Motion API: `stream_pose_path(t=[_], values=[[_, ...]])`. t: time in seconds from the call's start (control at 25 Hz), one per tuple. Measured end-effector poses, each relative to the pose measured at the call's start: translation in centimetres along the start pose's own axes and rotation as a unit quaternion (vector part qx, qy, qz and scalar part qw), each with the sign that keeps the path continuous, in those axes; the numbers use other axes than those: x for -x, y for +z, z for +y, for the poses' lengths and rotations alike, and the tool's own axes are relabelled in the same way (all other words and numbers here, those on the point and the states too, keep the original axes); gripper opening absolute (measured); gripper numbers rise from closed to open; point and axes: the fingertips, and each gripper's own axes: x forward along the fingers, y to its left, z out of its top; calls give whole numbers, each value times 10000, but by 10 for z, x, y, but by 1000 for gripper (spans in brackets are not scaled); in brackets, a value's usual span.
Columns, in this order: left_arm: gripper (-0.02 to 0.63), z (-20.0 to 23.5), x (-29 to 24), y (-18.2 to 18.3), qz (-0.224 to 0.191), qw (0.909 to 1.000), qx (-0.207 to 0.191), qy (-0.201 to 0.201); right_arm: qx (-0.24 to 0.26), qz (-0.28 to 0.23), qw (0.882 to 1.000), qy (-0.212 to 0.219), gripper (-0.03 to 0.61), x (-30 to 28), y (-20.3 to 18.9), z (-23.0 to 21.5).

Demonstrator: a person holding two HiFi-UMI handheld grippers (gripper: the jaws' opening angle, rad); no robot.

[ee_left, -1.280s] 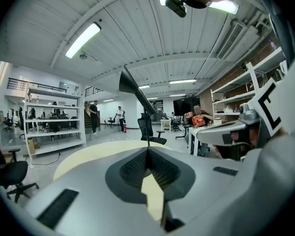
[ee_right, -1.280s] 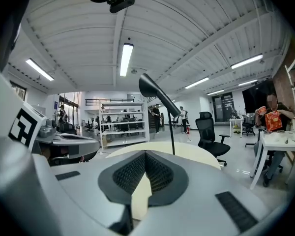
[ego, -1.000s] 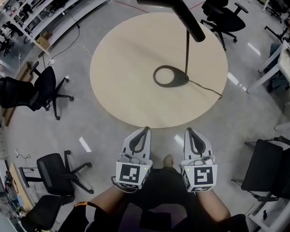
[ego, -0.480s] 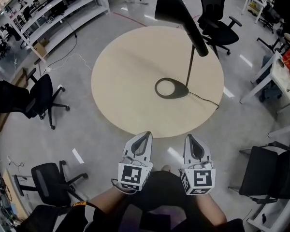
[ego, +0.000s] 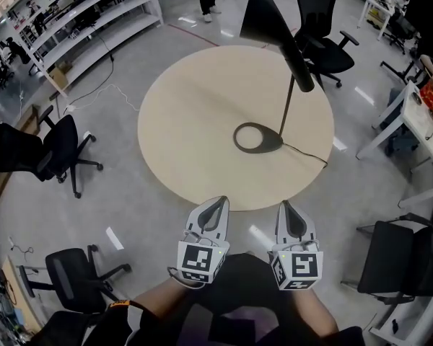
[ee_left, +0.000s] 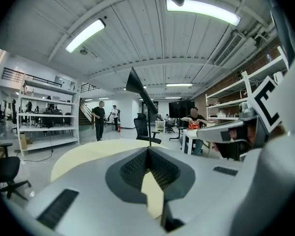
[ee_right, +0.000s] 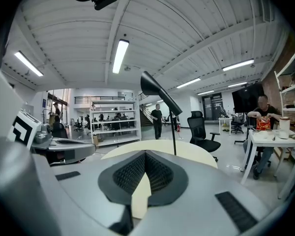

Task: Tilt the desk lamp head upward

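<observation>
Both the left claw (ego: 217,202) and right claw (ego: 286,207) are pressed together on nothing, well short of the desk (ego: 187,114) ahead, where the lamp head (ego: 270,16) slants, out of reach; already tilted up or awaiting it, I can't judge.

Black desk lamp (ego: 273,21), pale beige bench (ego: 195,121), grey floor (ego: 94,193). The left gripper (ego: 218,202) and right gripper (ego: 286,205) are light grey with black-and-white square patterns.

Left gripper (ego: 217,202) and right gripper (ego: 286,206) side by side — jaws together, nothing held, pointing forward.
</observation>
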Motion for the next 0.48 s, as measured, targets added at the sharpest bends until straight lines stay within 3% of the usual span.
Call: stream_pose_path(t=[0.48], values=[[48,4,-4,-2,13,10000,1,60,-60,-29,10000,37,9,-6,-1,0]])
